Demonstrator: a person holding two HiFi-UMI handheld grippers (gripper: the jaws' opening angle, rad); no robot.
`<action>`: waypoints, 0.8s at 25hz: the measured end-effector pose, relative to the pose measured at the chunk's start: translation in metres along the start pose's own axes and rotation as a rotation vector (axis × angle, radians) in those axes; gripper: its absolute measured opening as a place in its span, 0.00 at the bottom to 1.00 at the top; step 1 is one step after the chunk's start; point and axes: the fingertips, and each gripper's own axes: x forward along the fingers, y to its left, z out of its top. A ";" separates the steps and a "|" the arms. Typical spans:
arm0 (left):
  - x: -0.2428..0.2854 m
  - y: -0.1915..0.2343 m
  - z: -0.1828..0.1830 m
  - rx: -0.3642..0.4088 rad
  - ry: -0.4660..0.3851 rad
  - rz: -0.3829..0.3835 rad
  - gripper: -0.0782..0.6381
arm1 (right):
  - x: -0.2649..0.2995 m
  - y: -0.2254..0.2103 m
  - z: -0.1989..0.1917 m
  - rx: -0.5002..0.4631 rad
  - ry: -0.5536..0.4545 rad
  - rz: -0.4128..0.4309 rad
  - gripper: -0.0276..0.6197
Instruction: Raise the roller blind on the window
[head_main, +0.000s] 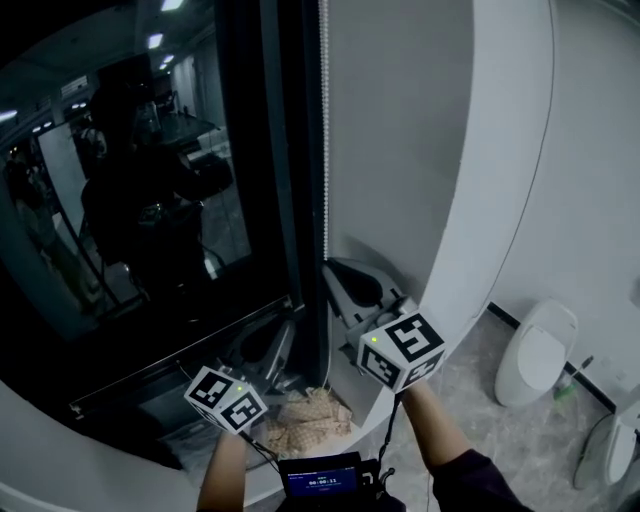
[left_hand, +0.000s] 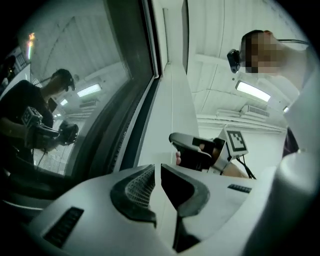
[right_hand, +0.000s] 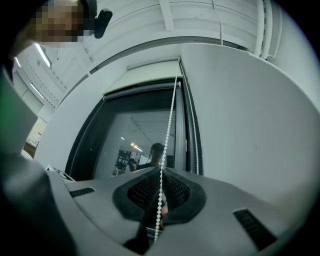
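Fingers (right_hand: 186, 194) of the right gripper (right_hand: 161, 195) pinching the bead chain (right_hand: 170, 117) beside the dark window (right_hand: 135, 135), left gripper (left_hand: 156, 175) nearby with fingers slightly spread and empty, roller blind (right_hand: 150, 76) gathered at the window's top.

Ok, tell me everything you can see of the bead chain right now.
The bead chain is a thin string of small white beads, plastic by the look. It hangs straight beside the window's dark right frame. It runs from the window's top corner down between the jaws of the right gripper, which are closed on it, and a short length shows below the pads. A second strand hangs further back, close by the frame, and nothing visible touches it.
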 end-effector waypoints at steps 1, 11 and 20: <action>0.001 -0.001 0.004 0.010 -0.002 -0.001 0.13 | -0.001 0.001 -0.010 -0.006 0.019 -0.004 0.07; 0.000 -0.005 0.006 0.031 0.000 -0.005 0.13 | -0.021 0.020 -0.148 0.008 0.246 -0.022 0.07; 0.001 -0.004 0.011 0.030 -0.005 0.005 0.13 | -0.051 0.008 -0.076 0.075 0.032 -0.084 0.11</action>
